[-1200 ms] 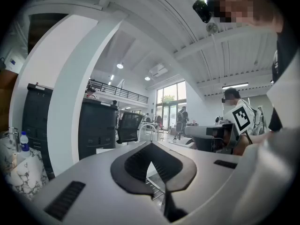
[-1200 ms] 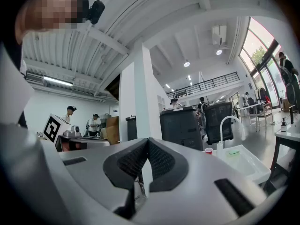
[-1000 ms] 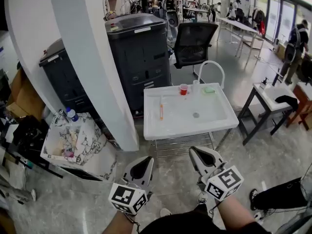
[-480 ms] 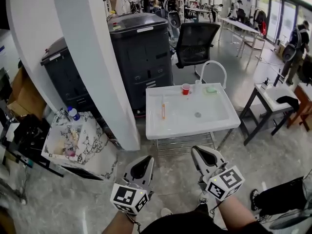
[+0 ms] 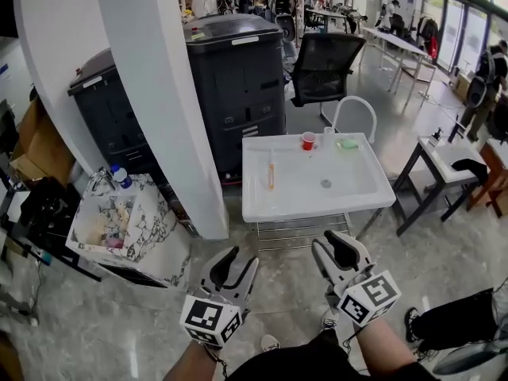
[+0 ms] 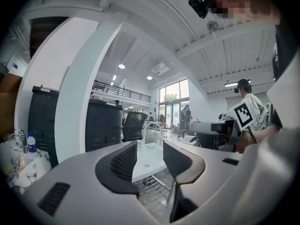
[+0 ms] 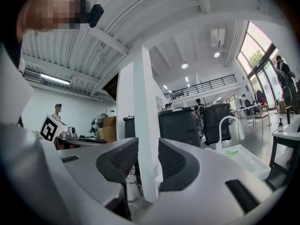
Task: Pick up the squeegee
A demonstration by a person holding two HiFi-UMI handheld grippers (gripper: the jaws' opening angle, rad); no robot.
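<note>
So, nobody's anywhere close to grabbing yet. The squeegee, a thin orange-handled stick of a thing (image 5: pixel 271 171) (too small from here to make out the blade), is lying on the white shallow-basin surface (image 5: pixel 317 209). It's near the left edge, about midway between front and back. Its long axis runs front to back, so it points pretty much straight away from the person. At the back edge there's a small red plastic cup (image 5: pixel 308 140) and a green sponge (image 5: pixel 347 144) by the white arched tap (image 5: pixel 355 109), all well apart from the squeegee.

Both tools are held low over the floor, well short of the front edge. The left gripper (image 5: pixel 240 259) has its fingers spreading apart with nothing between them. The right gripper (image 5: pixel 332 244) is doing the same, widening on empty air.

My guess is the left one is nearer, since the squeegee sits ahead and only slightly to its right. The right one would have to reach across. With the handle lying lengthwise, the fingers would want to close on it from the sides.
</note>
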